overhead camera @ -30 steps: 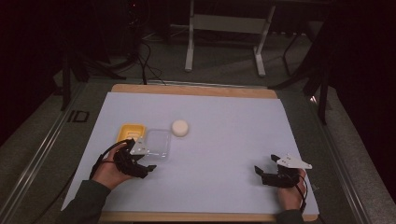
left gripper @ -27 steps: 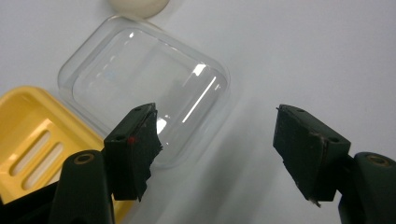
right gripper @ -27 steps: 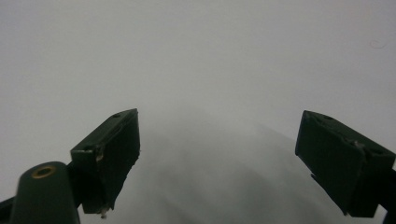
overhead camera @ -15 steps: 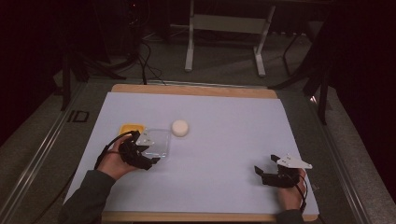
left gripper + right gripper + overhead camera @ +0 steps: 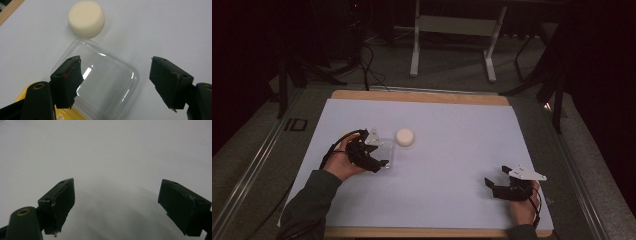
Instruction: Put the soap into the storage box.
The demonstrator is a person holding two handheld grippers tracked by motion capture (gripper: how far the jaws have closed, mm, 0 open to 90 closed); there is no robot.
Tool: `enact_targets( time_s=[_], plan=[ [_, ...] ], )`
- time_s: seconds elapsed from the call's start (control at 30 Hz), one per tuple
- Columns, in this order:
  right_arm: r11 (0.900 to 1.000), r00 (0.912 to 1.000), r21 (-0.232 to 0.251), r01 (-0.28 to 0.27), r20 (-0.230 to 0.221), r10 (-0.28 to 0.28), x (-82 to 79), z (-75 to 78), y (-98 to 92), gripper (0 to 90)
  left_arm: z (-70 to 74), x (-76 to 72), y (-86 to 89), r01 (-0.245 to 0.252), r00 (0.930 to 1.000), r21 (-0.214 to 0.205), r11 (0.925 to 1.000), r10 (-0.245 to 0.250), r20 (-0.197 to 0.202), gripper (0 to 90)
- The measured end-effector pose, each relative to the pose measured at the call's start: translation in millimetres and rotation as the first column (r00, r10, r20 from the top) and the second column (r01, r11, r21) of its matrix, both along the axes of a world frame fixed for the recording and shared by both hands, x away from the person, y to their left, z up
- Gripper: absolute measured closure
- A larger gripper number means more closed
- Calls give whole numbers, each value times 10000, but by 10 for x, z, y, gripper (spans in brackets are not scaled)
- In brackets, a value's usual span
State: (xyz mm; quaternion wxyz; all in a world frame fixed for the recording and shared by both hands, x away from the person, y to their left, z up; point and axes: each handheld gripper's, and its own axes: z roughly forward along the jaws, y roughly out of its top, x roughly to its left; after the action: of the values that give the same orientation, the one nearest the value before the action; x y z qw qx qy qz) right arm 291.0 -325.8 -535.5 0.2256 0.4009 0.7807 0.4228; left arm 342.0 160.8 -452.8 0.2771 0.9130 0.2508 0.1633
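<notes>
The left hand-held gripper (image 5: 115,82) hovers with jaws spread wide above a clear plastic lid (image 5: 105,82) near a cream round puck (image 5: 86,18). The right hand-held gripper (image 5: 122,207), also released, sits over the bare white table (image 5: 452,125).

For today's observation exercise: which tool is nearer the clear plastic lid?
Left. The left tool hovers open directly over the clear plastic lid; the right tool sits far across the table.
</notes>
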Motion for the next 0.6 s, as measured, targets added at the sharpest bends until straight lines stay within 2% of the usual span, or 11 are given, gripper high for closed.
enact_targets(
  time_s=[0.17,0.37,0.6],
  plan=[
    [10000,10000,42,-7,-7,7,2,-1,-4,139,42,85,-40,3,10000,137,9999,-4,24,246],
    [10000,10000,48,-27,-13,27,4,0,-6,139,87,160,-81,12,10000,66,10000,-12,96,242],
    [10000,10000,45,-45,-23,45,5,0,-6,139,67,270,-108,20,9999,203,9998,-17,-139,231]
  ],
)
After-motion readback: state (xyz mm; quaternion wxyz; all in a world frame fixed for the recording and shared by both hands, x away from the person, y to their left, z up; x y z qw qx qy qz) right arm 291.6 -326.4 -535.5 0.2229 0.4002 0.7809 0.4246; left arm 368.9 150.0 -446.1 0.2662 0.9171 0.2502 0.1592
